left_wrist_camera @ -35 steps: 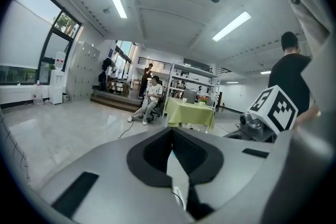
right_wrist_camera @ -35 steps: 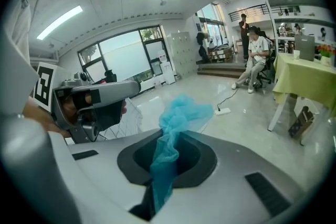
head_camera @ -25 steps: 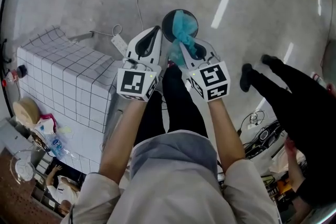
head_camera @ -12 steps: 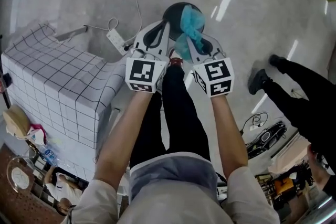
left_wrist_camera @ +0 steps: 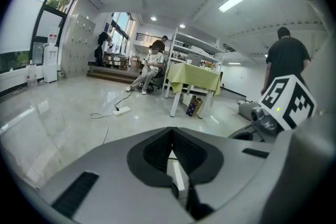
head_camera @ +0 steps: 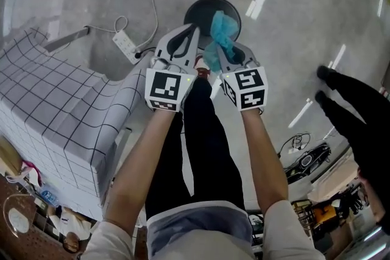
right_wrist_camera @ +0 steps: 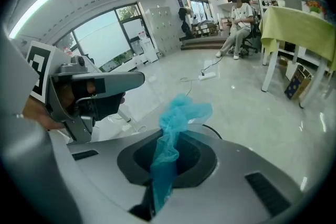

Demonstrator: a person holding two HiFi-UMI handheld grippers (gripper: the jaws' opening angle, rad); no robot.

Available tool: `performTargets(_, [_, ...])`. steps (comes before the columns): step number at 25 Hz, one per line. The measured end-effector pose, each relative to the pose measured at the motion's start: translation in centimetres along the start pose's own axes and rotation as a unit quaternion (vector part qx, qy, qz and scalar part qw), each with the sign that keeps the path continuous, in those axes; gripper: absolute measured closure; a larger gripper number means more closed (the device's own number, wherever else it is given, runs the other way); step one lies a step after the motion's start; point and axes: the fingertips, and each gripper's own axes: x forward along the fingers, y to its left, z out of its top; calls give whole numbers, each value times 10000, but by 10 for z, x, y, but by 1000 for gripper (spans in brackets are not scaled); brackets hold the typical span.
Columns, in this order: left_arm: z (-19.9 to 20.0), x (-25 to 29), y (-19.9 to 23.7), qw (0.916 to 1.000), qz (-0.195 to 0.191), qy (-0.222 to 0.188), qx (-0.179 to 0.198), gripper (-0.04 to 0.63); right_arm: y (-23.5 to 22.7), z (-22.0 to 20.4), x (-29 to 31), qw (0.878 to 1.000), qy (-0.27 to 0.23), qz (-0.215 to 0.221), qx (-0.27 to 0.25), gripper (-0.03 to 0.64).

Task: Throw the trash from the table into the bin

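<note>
Drop-off step: right gripper (head_camera: 222,52) clamps the crumpled blue trash (head_camera: 223,27) right over the near rim of the bin (head_camera: 196,11), left gripper (head_camera: 186,35) beside it, jaws together and empty; next move probably needs the trash centred over the bin, then release.

The right hand-held gripper (head_camera: 226,53) clamps teal netting (head_camera: 223,26) over the round dark bin (head_camera: 198,10), the left hand-held gripper (head_camera: 184,39) alongside.

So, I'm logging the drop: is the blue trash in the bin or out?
Out. The blue netting is pinched in the shut right gripper, held above the bin.
</note>
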Motion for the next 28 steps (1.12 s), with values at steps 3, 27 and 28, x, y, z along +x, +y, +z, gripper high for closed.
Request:
performTargets(3, [-24, 17, 2, 9999, -40, 94, 37, 589, -10, -18, 22, 10000, 77, -26, 26, 589])
performTargets(27, [-122, 69, 5, 9988, -192, 446, 61, 589, -70, -90, 139, 9978, 533, -298, 272, 588])
performTargets(28, [-122, 69, 4, 9988, -192, 441, 56, 589, -71, -92, 141, 9975, 563, -297, 293, 588])
